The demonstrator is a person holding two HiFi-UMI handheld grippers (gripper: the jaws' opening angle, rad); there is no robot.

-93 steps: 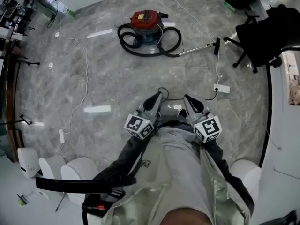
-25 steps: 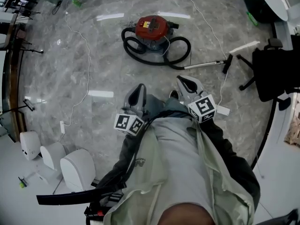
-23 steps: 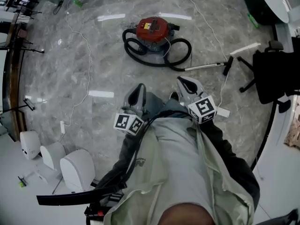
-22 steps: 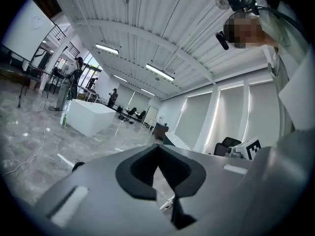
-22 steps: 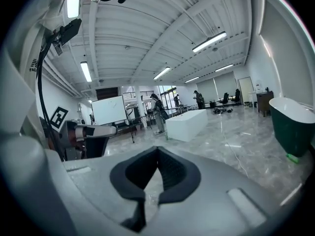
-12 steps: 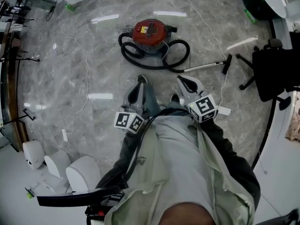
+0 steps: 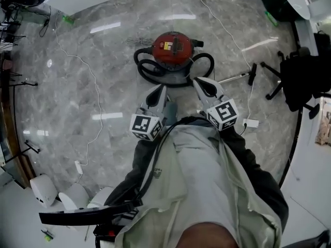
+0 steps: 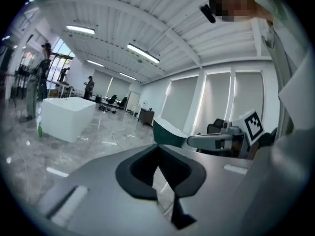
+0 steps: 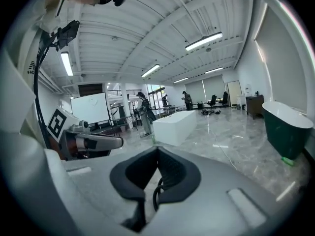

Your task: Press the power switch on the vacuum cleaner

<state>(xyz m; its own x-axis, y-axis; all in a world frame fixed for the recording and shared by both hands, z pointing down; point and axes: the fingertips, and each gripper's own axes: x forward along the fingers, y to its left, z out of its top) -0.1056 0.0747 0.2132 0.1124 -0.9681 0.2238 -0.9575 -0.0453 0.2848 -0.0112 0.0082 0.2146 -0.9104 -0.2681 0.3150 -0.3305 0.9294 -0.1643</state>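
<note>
Head view: from above the person, facing steeply down onto the marble floor [image 7: 62, 112]. Left tongs [image 7: 156, 90] and right tongs [image 7: 200, 81] sit close, mid-frame.
Left gripper view: low, along its own jaws, tilted up to the ceiling [image 8: 162, 28]; right tongs at its right.
Right gripper view: likewise, left tongs at its left.
Both gripper views share the white block [image 8: 69, 116] and the floor.

The left gripper [image 8: 158, 146] has its fingers pressed tip to tip.
</note>
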